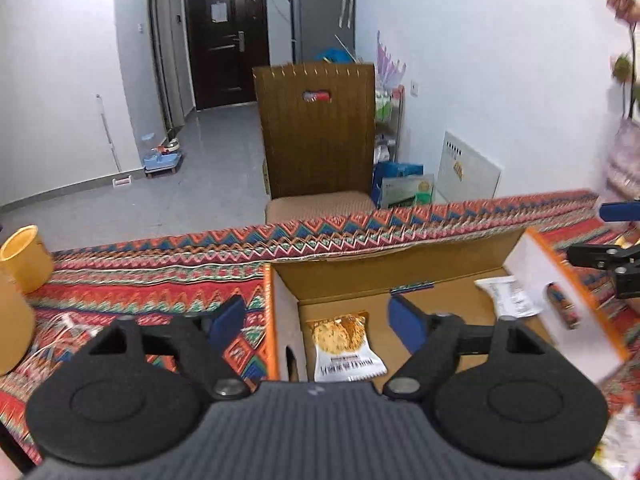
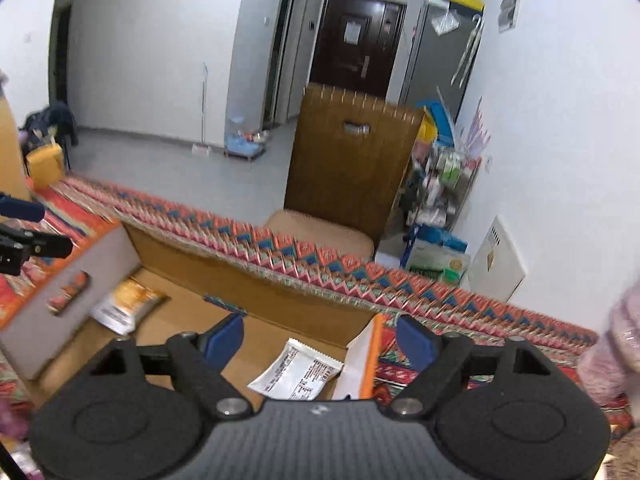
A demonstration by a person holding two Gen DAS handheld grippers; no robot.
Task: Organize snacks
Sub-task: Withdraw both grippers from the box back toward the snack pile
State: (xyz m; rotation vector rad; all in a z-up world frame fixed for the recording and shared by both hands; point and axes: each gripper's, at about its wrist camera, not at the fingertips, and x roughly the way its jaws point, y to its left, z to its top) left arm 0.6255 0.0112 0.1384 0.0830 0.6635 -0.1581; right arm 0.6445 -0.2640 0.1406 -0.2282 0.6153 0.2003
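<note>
An open cardboard box (image 1: 400, 276) with orange-edged flaps sits on a patterned tablecloth. Inside lie two snack packets: an orange-and-white one (image 1: 344, 348) and a white one (image 1: 508, 296). My left gripper (image 1: 320, 322) is open and empty, straddling the box's left wall above the orange packet. My right gripper (image 2: 320, 340) is open and empty over the box's right wall (image 2: 360, 360), with the white packet (image 2: 296, 372) below it. The orange packet (image 2: 124, 304) lies further left in the right wrist view. Each gripper shows at the other view's edge, the right one (image 1: 616, 240) and the left one (image 2: 24, 224).
A yellow cup (image 1: 26, 258) stands on the cloth at far left. A brown chair (image 1: 316, 132) stands behind the table (image 1: 160, 280). Shelves and bags (image 2: 440, 200) line the right wall. More packets (image 1: 620, 440) lie blurred at lower right.
</note>
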